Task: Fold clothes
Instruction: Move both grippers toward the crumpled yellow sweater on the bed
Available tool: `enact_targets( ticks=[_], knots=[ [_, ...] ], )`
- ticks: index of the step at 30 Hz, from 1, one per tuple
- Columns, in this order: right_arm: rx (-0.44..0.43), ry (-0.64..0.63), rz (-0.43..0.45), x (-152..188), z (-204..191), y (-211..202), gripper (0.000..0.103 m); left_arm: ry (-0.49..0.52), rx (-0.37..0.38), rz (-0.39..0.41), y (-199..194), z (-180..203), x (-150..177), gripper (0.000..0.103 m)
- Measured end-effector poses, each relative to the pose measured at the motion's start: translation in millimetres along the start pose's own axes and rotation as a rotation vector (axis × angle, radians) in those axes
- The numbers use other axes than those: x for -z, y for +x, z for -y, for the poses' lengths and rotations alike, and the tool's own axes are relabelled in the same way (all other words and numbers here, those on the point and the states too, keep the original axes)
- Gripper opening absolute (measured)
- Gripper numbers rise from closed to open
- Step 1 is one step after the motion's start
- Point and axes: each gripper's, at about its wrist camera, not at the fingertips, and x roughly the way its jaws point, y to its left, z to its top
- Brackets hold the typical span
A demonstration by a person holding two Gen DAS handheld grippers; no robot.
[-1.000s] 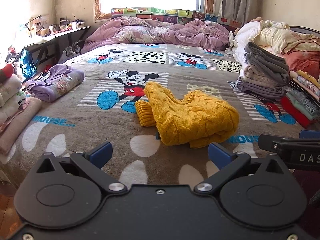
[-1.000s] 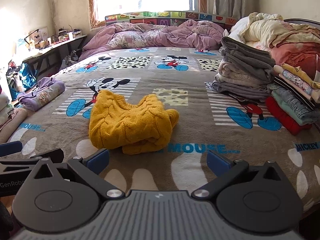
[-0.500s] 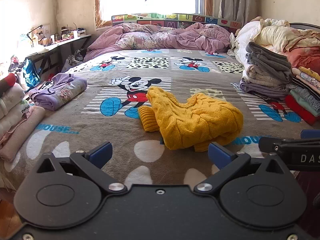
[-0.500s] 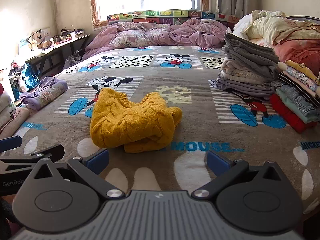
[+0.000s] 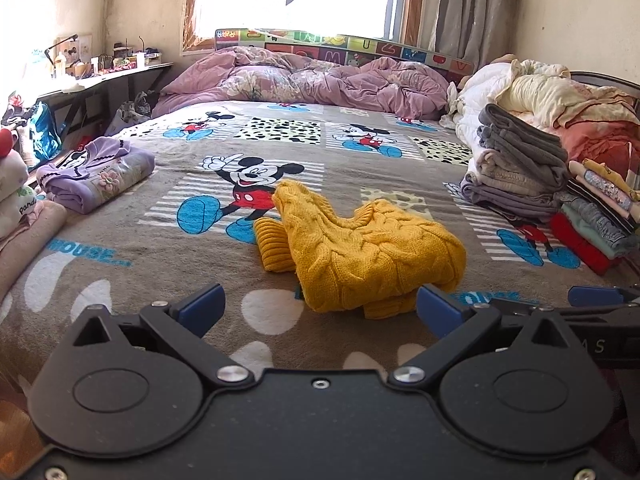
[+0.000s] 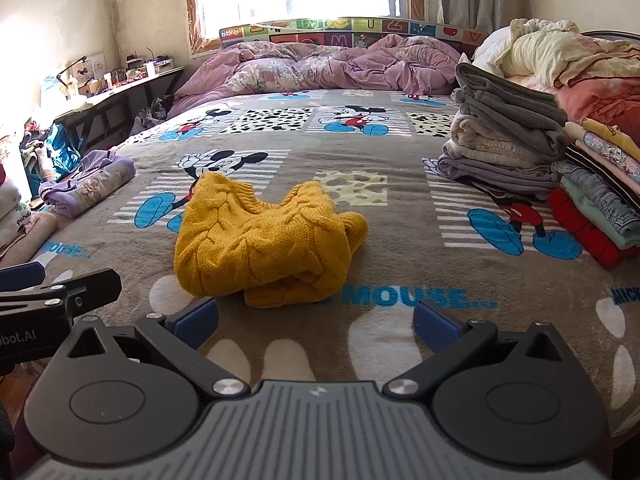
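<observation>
A folded mustard-yellow cable-knit sweater [image 5: 368, 252] [image 6: 264, 240] lies on the brown Mickey Mouse blanket [image 5: 160, 248] [image 6: 400, 248] near the bed's front edge. One ribbed cuff sticks out at its left in the left wrist view. My left gripper [image 5: 320, 310] is open just short of the sweater, with nothing between its blue fingers. My right gripper [image 6: 316, 322] is open too and empty, close in front of the sweater's near edge. Each gripper shows at the side of the other's view.
A stack of folded grey clothes [image 5: 516, 164] [image 6: 500, 144] and a pile of colourful folded clothes [image 5: 600, 208] [image 6: 600, 196] sit at the right. A folded purple garment [image 5: 96, 176] [image 6: 88, 182] lies at the left. A rumpled pink duvet [image 5: 304, 80] is by the headboard.
Both grippers have risen and tipped a little, so the sweater sits lower and nearer in each view. The sweater itself has not moved, and both grippers stay open.
</observation>
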Motion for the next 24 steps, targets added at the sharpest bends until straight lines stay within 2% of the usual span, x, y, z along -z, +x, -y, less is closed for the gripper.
enact_targets(
  ticks=[4,12,16,24],
  knots=[
    [0.004,0.004,0.002,-1,2,2,0.103,0.023,-0.001,-0.011,4,4,5,0.103],
    [-0.008,0.011,0.010,-4,4,6,0.103,0.035,-0.017,0.034,1,6,3,0.103],
    [-0.019,0.005,0.007,-4,6,11,0.103,0.019,-0.043,0.021,8,3,2,0.103],
    [-0.012,0.005,0.012,-1,7,15,0.103,0.016,-0.039,-0.008,16,4,6,0.103]
  ],
)
